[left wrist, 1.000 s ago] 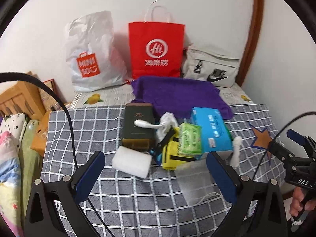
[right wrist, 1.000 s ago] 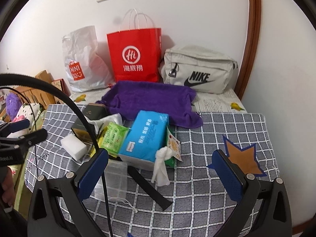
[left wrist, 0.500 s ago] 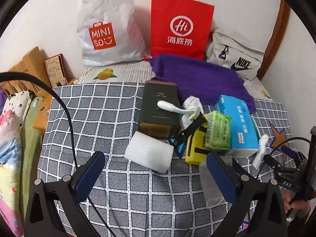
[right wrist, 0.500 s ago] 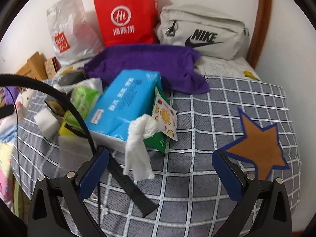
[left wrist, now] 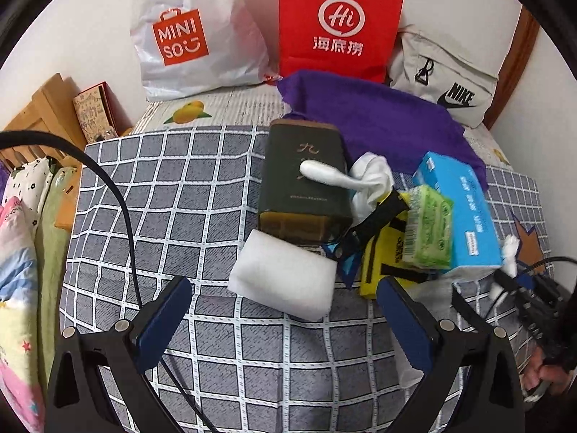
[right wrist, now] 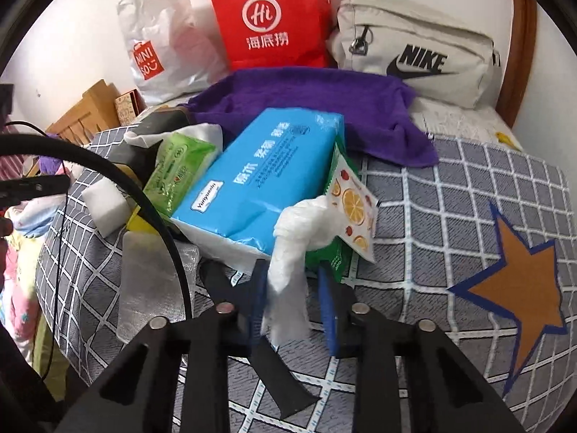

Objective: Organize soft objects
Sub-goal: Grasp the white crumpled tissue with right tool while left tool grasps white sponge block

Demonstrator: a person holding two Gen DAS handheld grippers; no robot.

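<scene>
A pile lies on the checked cloth: a white foam block (left wrist: 285,283), a dark green box (left wrist: 304,184), a white sock (left wrist: 371,176), a green tissue pack (left wrist: 429,227), a blue tissue pack (right wrist: 259,176) and a knotted white cloth (right wrist: 292,256). My left gripper (left wrist: 285,321) is open and empty, just in front of the foam block. My right gripper (right wrist: 292,297) has its jaws narrowed around the hanging end of the knotted white cloth, with small gaps still showing at each side.
A purple towel (right wrist: 324,108) lies behind the pile. A red paper bag (left wrist: 339,21), a white Miniso bag (left wrist: 191,36) and a Nike pouch (right wrist: 414,50) stand against the wall. A clear plastic bag (right wrist: 155,281) and a black strap (right wrist: 274,361) lie at the front.
Both grippers moved forward and down toward the pile. The right jaws went from wide open to narrowed around the white cloth. The left stayed open.
</scene>
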